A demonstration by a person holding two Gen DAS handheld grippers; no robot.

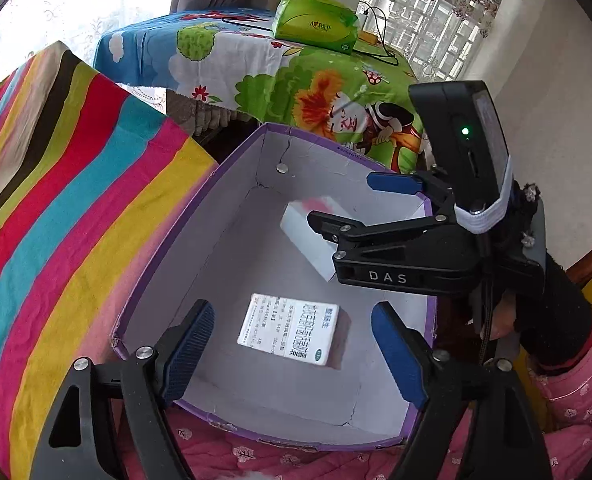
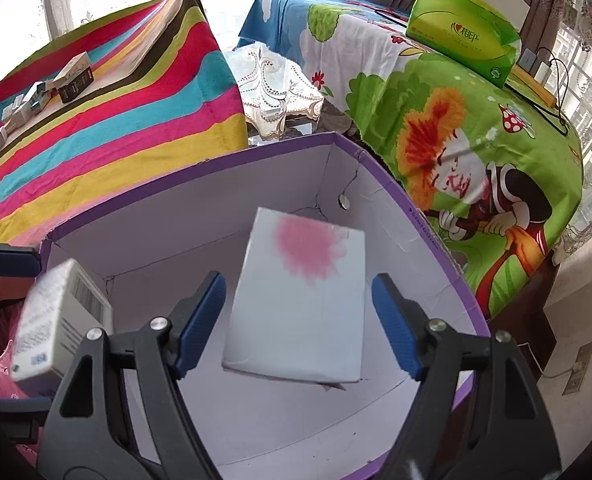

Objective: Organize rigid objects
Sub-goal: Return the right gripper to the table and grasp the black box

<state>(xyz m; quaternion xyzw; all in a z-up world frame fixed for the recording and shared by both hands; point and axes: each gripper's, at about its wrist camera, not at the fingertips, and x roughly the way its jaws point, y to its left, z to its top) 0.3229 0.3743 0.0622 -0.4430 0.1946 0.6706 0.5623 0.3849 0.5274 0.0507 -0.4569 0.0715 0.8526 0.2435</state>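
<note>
Two grippers hang over a purple-rimmed box (image 1: 200,240). Left gripper (image 1: 292,352): jaws wide apart, nothing pinched; a small white printed packet (image 1: 290,330) shows btwn the pads w/o touching them, blurred in the right wrist view. Right gripper (image 2: 297,324): jaws also well apart, pads clear of a white box w/ pink flower print (image 2: 299,300) tilted btwn them inside the box. Left of the box, a striped cloth (image 2: 116,128) w/ more small boxes (image 2: 72,80) on it. Behind, a cartoon-print cloth (image 2: 475,132) carrying a green tissue pack (image 2: 463,32); curtained windows at back.
</note>
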